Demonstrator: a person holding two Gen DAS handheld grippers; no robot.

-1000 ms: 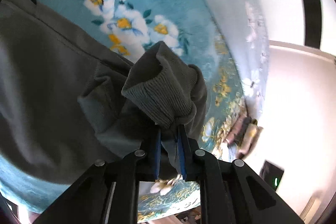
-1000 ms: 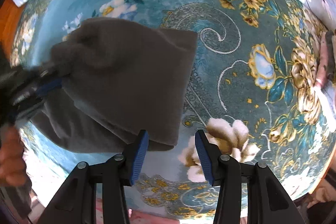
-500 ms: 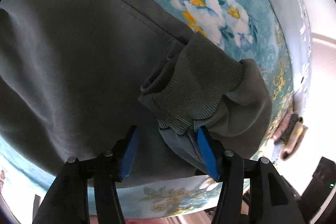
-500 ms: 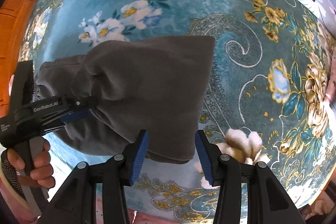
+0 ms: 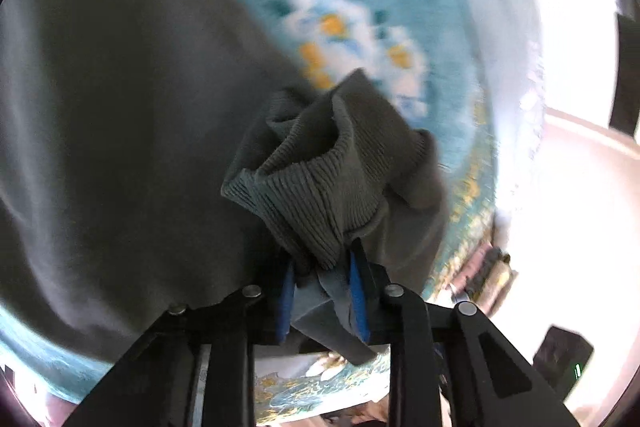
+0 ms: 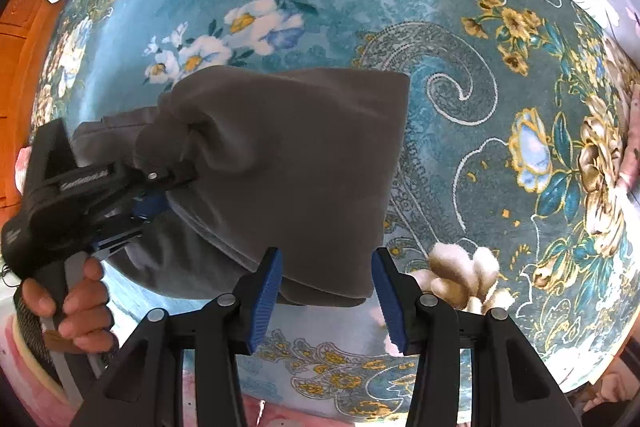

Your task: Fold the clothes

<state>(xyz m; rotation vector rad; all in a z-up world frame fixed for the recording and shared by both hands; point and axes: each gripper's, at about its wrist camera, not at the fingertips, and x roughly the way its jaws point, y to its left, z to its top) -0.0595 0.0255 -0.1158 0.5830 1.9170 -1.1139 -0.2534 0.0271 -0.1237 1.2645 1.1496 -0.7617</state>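
- Grey sweatshirt (image 6: 288,163) lies part-folded on the floral blanket (image 6: 460,155) of a bed, centre-left of the right wrist view; fold edge runs down the right side of the pile, so the body looks already doubled over.
- Left gripper (image 5: 322,291): jaws closing on the ribbed cuff (image 5: 320,187), cloth is between the blue pads and appears pinched. Cuff bunches just above the jaws, centre of the left wrist view. Holding by the cuff makes sense: thick rib, good purchase, and it drags the whole sleeve along.
- In the right wrist view that gripper enters from the left edge, a hand (image 6: 76,303) on its handle, sleeve end pulled onto the body panel. My read: sleeve is being tucked inward.
- Right gripper (image 6: 326,297): jaws spread, nothing pinched. It hovers at the lower edge of the sweatshirt, hem showing between the pads; touching or not, can't tell. Likely staged to pin or grab that edge next.
- Left wrist view is motion-blurred; blanket detail unreliable there.
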